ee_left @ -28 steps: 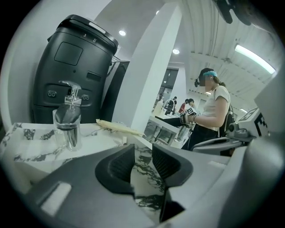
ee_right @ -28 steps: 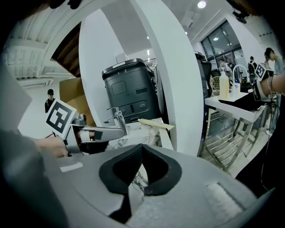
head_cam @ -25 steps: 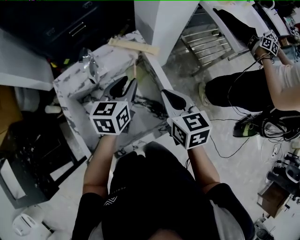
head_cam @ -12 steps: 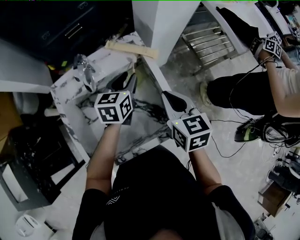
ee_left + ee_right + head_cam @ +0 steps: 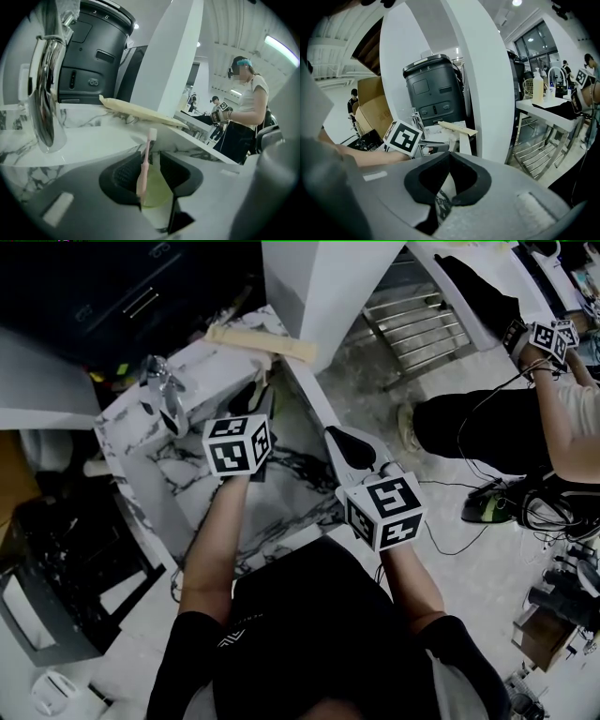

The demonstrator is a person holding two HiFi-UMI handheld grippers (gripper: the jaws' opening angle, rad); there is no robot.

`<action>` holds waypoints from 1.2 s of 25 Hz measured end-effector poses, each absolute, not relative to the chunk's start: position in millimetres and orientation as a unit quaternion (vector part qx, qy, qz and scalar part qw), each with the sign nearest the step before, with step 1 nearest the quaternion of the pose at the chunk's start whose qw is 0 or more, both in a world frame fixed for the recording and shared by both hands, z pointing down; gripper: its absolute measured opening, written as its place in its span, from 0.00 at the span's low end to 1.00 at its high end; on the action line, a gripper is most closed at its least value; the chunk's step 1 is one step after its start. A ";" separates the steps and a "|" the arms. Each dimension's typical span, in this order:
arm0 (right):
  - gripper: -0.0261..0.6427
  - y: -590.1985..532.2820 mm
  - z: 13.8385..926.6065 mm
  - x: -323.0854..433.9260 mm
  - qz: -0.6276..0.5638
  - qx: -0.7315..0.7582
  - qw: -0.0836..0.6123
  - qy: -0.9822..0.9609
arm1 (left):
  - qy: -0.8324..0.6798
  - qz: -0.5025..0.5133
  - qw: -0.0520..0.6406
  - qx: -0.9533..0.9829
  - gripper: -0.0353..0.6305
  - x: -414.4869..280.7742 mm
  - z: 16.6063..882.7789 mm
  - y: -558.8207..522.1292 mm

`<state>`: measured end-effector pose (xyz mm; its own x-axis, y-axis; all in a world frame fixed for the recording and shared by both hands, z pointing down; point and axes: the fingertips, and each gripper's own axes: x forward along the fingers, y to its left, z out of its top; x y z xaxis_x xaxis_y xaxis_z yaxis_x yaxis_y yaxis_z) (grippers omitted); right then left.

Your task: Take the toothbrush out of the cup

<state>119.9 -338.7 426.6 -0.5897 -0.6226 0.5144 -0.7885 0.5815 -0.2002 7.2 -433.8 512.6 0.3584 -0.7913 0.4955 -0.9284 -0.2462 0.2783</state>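
Note:
A pink toothbrush [image 5: 144,161] stands head-up in a yellow-green cup [image 5: 153,190] on the marble sink counter [image 5: 202,352]. In the left gripper view my left gripper [image 5: 150,161] is open around the brush, whose handle leans against the left pad [image 5: 125,173]; the right pad stands a little apart from it. In the head view the left gripper [image 5: 260,395] reaches over the basin and hides the cup. My right gripper [image 5: 342,439] hangs beside the counter's right edge, shut and empty [image 5: 449,157].
A chrome faucet [image 5: 47,93] rises at the left of the cup. A pale wooden board [image 5: 262,341] lies across the counter's back against a white pillar [image 5: 319,287]. A black bin [image 5: 93,56] stands behind. Another person [image 5: 525,409] and a metal rack [image 5: 422,324] are at the right.
My left gripper has moved forward over the basin towards the back of the counter. The right gripper has hardly moved.

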 end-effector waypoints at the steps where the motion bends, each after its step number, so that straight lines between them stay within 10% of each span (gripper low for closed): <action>1: 0.04 -339.2 426.8 120.4 0.208 0.408 0.200 -0.866 | -0.552 0.129 0.269 0.778 0.24 7.2 515.0 -435.4; 30: 0.04 -337.9 446.6 114.5 0.219 0.400 0.231 -0.859 | -0.538 0.191 0.201 0.796 0.12 14.5 528.9 -453.6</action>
